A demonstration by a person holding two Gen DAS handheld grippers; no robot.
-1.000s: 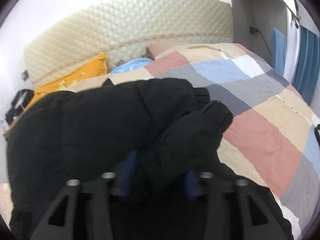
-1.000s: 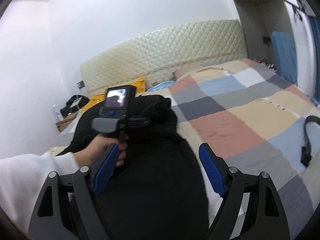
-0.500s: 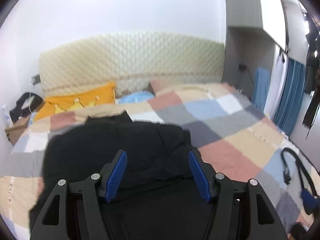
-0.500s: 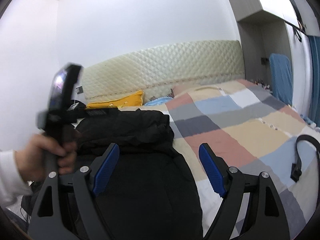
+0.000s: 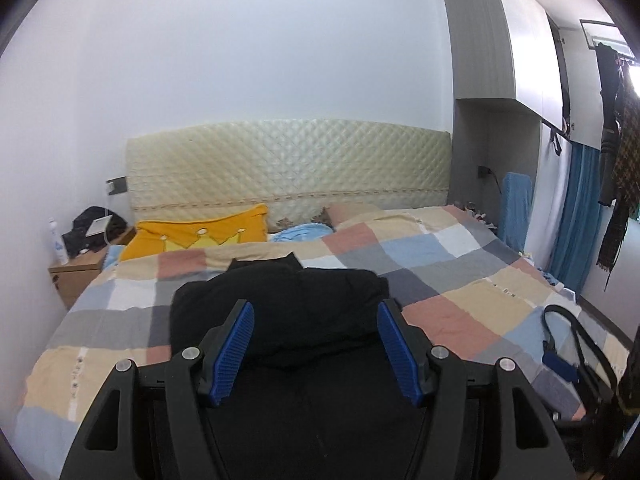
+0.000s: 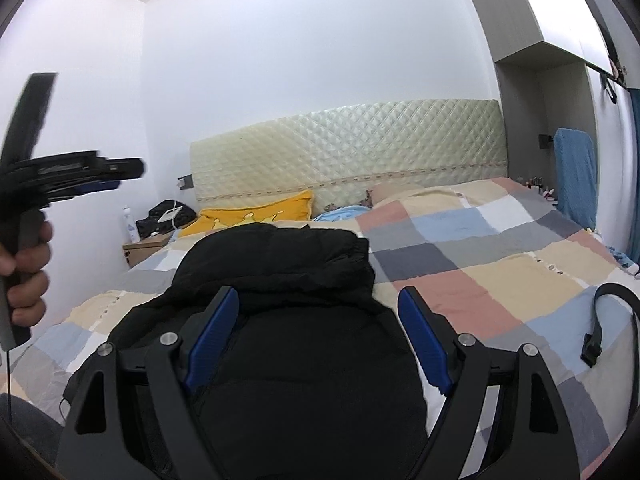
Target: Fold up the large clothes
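Note:
A large black padded jacket (image 5: 288,304) lies on the checked quilt (image 5: 460,280), its far end doubled back into a thick fold (image 6: 280,264). My left gripper (image 5: 314,320) hovers above the jacket's near part, open, with nothing between its blue pads. The right wrist view shows this left gripper (image 6: 124,176) blurred at the left edge, raised off the bed in a person's hand (image 6: 24,276). My right gripper (image 6: 318,308) is open over the jacket's near half and grips nothing.
A quilted headboard (image 5: 288,164) closes the far end of the bed, with a yellow crown pillow (image 5: 200,236) below it. A wooden nightstand (image 5: 76,272) stands at the left. A black strap (image 6: 616,308) lies on the quilt at the right. Wardrobes and a blue curtain (image 5: 572,216) line the right wall.
The left gripper let go of the black jacket, then rose and drew back from it, leaving the fold lying on the bed. The right gripper lifted slightly and stayed open.

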